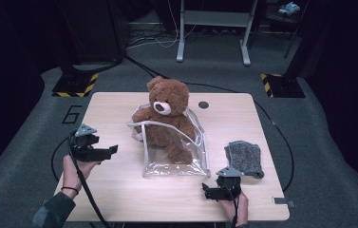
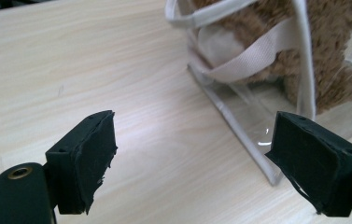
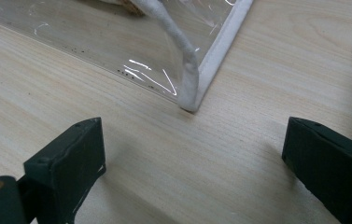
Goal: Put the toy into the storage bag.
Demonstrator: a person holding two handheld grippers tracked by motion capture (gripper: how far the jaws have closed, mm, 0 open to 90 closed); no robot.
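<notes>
Flanking the clear bag (image 1: 174, 152), both grippers stand wide over bare table (image 1: 119, 190).

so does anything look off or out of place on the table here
Nothing is spilled or broken. The one oddity: the teddy bear sits only half inside the clear bag, head and upper body sticking out of the open top, white strap across its side. The grey cloth lies flat beside it.
</notes>
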